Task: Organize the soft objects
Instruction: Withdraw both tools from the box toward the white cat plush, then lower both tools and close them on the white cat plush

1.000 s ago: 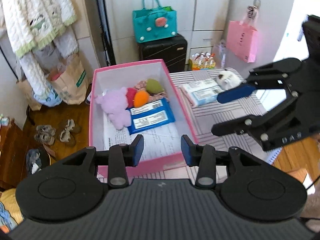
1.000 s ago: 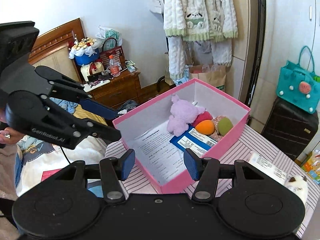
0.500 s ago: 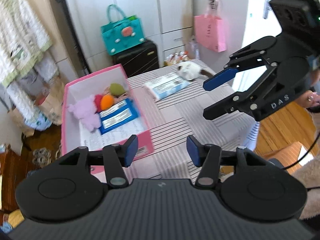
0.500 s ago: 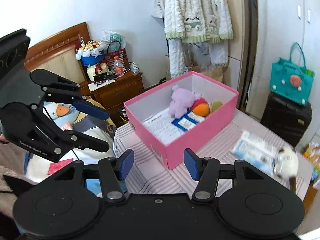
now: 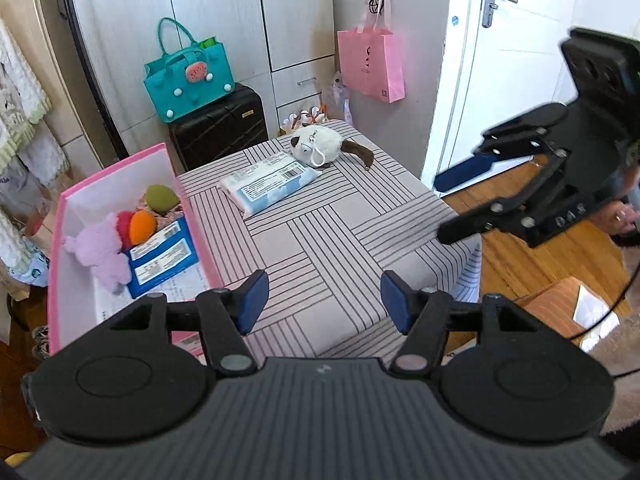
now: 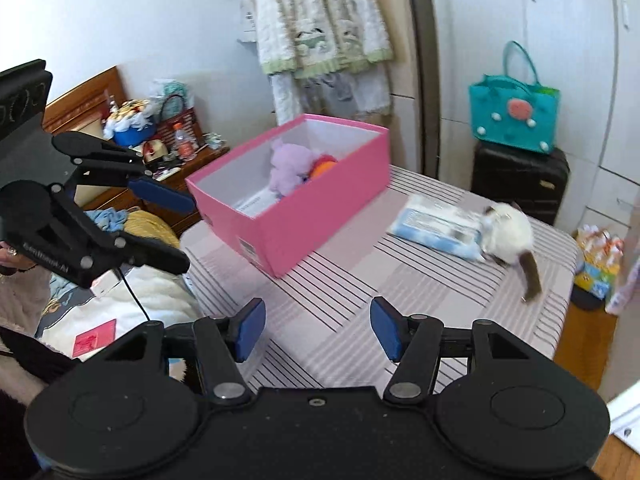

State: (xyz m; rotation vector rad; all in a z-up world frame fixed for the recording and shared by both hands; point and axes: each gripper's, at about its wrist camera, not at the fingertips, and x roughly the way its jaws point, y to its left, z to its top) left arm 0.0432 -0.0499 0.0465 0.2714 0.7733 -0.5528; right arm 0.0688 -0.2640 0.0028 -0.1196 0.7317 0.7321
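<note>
Soft objects split between two places: some inside pink box point(image 5: 60, 216), two on striped table point(image 5: 320, 240).

Nearest, left gripper point(image 5: 324, 298): jaws spread wide, nothing between blue pads, held above near table edge. Right gripper point(image 6: 318, 328): jaws likewise spread and empty, held above striped surface; also visible in left wrist view off right table edge point(image 5: 452, 208), over wooden floor.

Next, pink box: at left side of table, open top. Contents: purple plush point(image 5: 102, 252) against box wall, blue tissue pack point(image 5: 162, 254) flat beside it, orange ball point(image 5: 143, 227), red ball point(image 5: 125, 224) and green ball point(image 5: 161, 198) further back. White printed sheet visible on box floor.

Mid-table: light blue wipes pack point(image 5: 270, 186) lying flat, apart from box. White plush point(image 5: 318, 146) with brown tail just behind pack, touching its far corner, near far table edge.

Beyond table: black suitcase point(image 5: 218, 128) with teal bag point(image 5: 188, 76) on top; pink paper bag point(image 5: 370, 64) hanging on wall; white door point(image 5: 516, 40) at right.
</note>
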